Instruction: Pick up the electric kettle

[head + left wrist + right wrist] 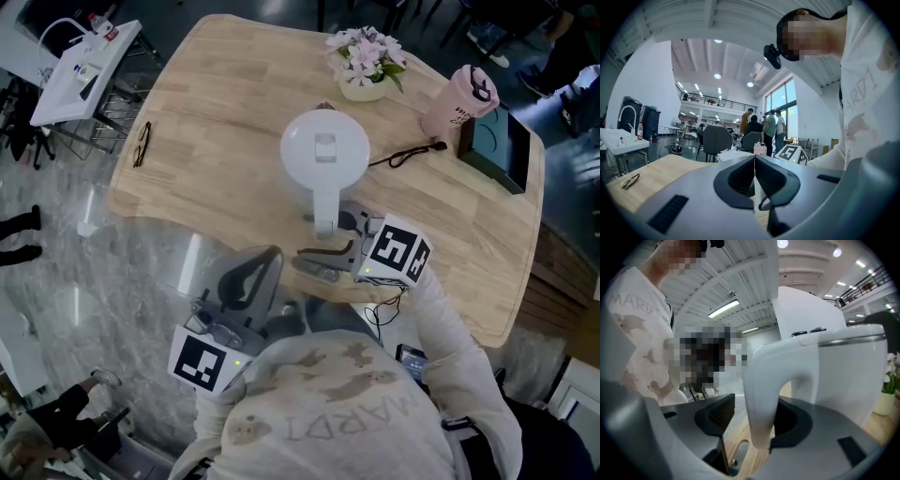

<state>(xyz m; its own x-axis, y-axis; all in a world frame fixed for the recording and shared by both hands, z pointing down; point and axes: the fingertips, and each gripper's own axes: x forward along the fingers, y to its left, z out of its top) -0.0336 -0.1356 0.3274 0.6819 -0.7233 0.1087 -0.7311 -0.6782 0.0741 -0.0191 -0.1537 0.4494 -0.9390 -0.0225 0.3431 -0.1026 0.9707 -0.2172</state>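
Observation:
The white electric kettle [324, 155] stands in the middle of the wooden table [216, 122], its handle [324, 214] pointing at the near edge. My right gripper [331, 242] is open, one jaw on each side of the handle. In the right gripper view the handle [761, 394] lies against the right-hand jaw of that gripper [752, 420], with a gap to the left-hand one; the kettle body [843, 376] fills the right side. My left gripper [257, 274] is shut and empty, held off the table's near edge; its jaws [754, 176] meet.
A pot of pink flowers [366, 61], a pink cup [461, 101], a dark tablet [497, 145] and a black cord [405, 153] lie behind and right of the kettle. Glasses [142, 143] rest at the table's left edge. A white side table [84, 66] stands far left.

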